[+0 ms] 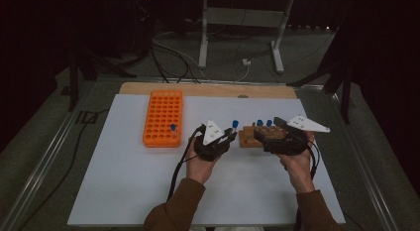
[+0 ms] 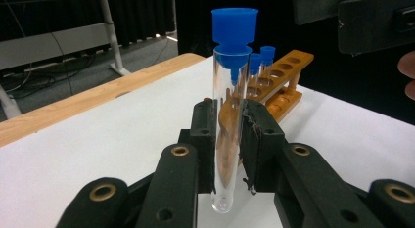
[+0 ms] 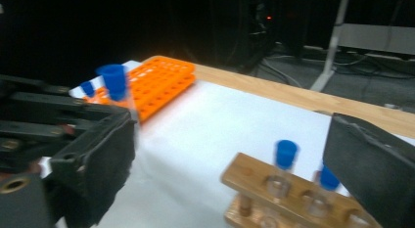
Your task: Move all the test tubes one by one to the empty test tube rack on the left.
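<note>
White tabletop (image 1: 124,181) carried both racks: left gripper (image 2: 229,140) clamped a blue-capped test tube (image 2: 230,115) upright between orange rack (image 1: 163,117) and wooden rack (image 1: 255,136), right gripper (image 3: 230,154) gaped empty; smooth glass might slip.

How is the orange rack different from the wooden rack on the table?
The orange rack is bright plastic with a dense grid of many holes; the wooden rack is brown with a short row of holes. The orange rack carries one blue-capped tube, the wooden rack two. The orange rack stands apart from the grippers; the wooden rack sits beside them. Both rest on the white sheet.
</note>
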### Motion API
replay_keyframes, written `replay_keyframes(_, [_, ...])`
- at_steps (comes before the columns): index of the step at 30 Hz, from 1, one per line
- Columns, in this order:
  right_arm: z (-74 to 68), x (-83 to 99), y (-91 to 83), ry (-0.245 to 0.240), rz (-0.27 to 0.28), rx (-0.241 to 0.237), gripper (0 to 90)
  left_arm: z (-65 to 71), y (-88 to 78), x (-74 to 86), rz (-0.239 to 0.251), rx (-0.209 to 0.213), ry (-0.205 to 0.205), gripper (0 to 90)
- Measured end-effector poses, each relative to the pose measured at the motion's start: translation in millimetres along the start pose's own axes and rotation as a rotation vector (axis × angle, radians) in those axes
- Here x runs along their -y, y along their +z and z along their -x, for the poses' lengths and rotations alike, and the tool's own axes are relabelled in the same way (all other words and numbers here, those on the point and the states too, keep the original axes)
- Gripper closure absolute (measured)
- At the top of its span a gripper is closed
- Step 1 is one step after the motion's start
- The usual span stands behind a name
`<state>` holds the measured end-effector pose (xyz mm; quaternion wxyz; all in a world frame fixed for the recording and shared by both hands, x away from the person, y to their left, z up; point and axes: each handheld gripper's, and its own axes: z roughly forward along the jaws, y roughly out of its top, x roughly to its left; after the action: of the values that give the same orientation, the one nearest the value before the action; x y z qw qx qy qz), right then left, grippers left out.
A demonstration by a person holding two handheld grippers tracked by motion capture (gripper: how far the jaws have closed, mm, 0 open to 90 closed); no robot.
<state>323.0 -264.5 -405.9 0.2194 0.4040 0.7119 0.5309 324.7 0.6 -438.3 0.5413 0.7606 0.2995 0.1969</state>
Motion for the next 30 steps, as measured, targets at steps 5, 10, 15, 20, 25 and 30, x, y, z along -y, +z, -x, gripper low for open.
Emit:
replay_keyframes(5, [10.1,1.2,-4.1,0.023,0.005,0.022,1.3,-6.5,-9.4,0.7,0.016,-0.009,-0.014,78.0])
replay_keyframes(10, [14.4,1.2,-6.4,0.035,0.01,0.03,1.0,-13.6,-19.0,3.0,0.029,-0.026,-0.031,78.0])
replay_keyframes(15, [17.3,0.8,-8.7,0.043,0.016,0.033,1.1,-21.1,-28.5,7.9,0.027,-0.044,-0.045,78.0])
replay_keyframes(20, [20.4,0.5,-11.1,0.052,0.026,0.038,1.1,-27.4,-38.7,12.8,0.023,-0.06,-0.051,78.0])
replay_keyframes(25, [22.0,1.4,-11.5,0.058,0.026,0.04,1.1,-33.3,-50.5,17.1,0.024,-0.078,-0.056,78.0])
replay_keyframes(30, [23.2,0.7,-13.4,0.059,0.034,0.044,1.1,-40.2,-61.9,23.9,0.019,-0.101,-0.06,78.0])
